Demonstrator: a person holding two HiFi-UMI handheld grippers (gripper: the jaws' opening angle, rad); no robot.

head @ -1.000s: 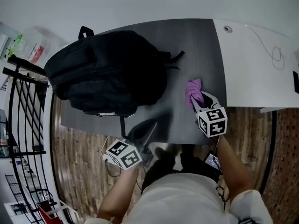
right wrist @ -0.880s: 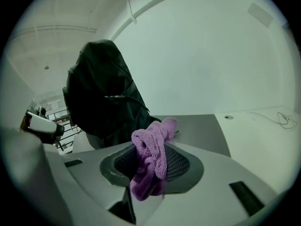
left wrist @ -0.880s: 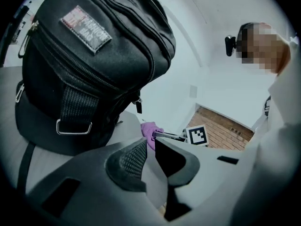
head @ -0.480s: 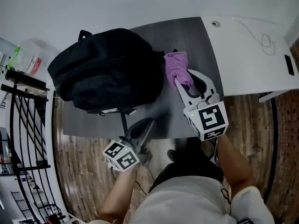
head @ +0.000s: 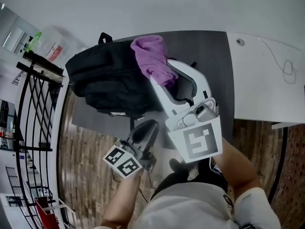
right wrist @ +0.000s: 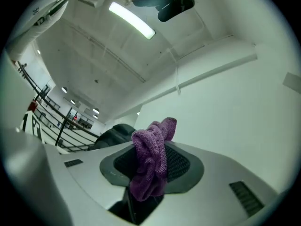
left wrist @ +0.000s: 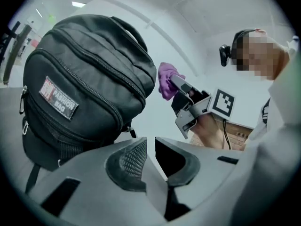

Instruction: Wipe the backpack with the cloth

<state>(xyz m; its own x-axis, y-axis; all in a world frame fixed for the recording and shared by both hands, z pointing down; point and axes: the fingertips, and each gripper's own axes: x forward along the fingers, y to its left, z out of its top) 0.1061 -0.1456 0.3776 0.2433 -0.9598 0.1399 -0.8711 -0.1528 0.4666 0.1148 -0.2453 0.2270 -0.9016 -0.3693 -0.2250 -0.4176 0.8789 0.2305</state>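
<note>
Backpack (head: 112,82) on table (head: 209,51) | right tool (head: 162,82) pinching cloth (head: 151,56) near it | left tool (head: 145,129) slightly spread, empty | railing (head: 35,109) leftward

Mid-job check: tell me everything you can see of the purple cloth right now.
The purple cloth is a small, nubby, towel-like rag, bunched into a crumpled wad. It is pinched between the jaws of the right hand-held gripper, with folds bulging out past the jaw tips. It is held in the air, off the dark table, close beside the upper part of the black backpack; whether it touches the backpack cannot be told.
</note>
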